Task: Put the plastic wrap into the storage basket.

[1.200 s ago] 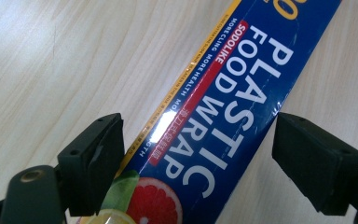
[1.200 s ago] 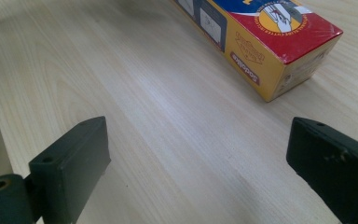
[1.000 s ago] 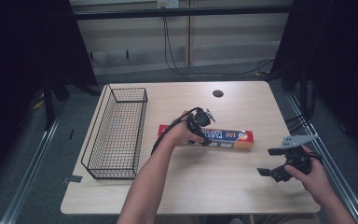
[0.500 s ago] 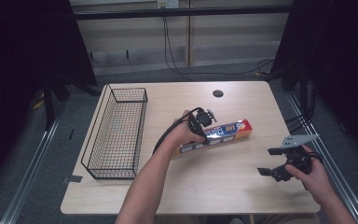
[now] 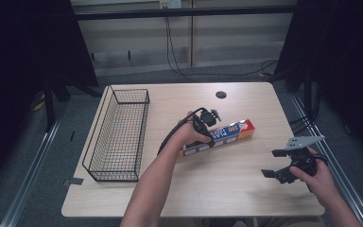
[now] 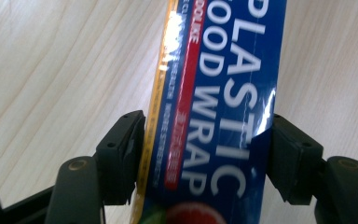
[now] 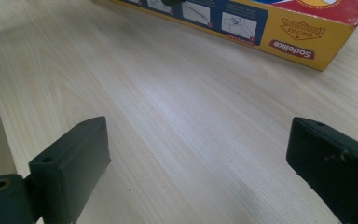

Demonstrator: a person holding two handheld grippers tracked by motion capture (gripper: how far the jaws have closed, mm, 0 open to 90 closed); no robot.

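The plastic wrap box [image 5: 222,136] sat near the middle of the bench [image 5: 246,189], its long axis running slantwise from the near left up to the far right, the red and yellow end pointing toward the far right corner. The left gripper [image 5: 207,124] came down on it from above near its middle, jaws pinching the box across its narrow width after having just eased a little wider; the left forearm reached in from the bench's near edge. The right gripper [image 5: 278,163], jaws spread wide over bare wood, was held low at the near right, well apart from the box. A black wire basket [image 5: 118,137] stood along the left side. Beyond the pale wooden bench lay grey floor, cables and dark curtains.
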